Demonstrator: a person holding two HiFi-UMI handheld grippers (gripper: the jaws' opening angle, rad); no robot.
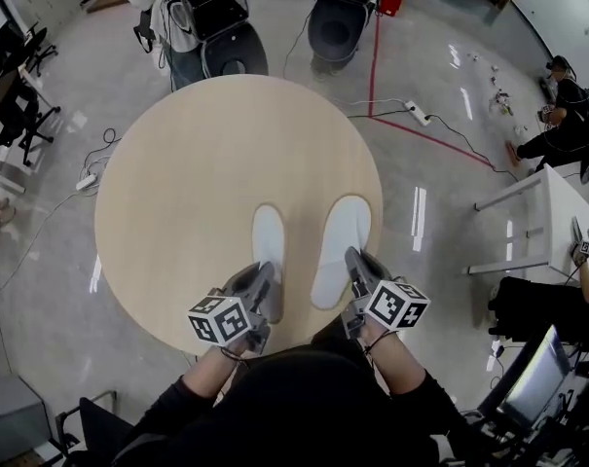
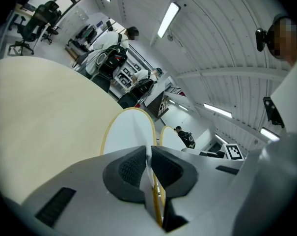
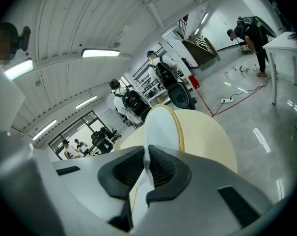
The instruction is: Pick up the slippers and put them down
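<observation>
A: How are the slippers held?
B: The left gripper point(image 1: 263, 288) is clamped on the heel of the left slipper point(image 1: 268, 239), the right gripper point(image 1: 356, 266) on the right slipper point(image 1: 341, 239), at the near side of the table point(image 1: 177, 183).
A: Best set-down?
B: Kept level, lowered flat, then released.

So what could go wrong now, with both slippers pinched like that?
The left gripper and right gripper each pinch only a thin edge of the left slipper and right slipper, so either might slip free. Both are close to the table's near rim; set down short, one could drop off.
</observation>
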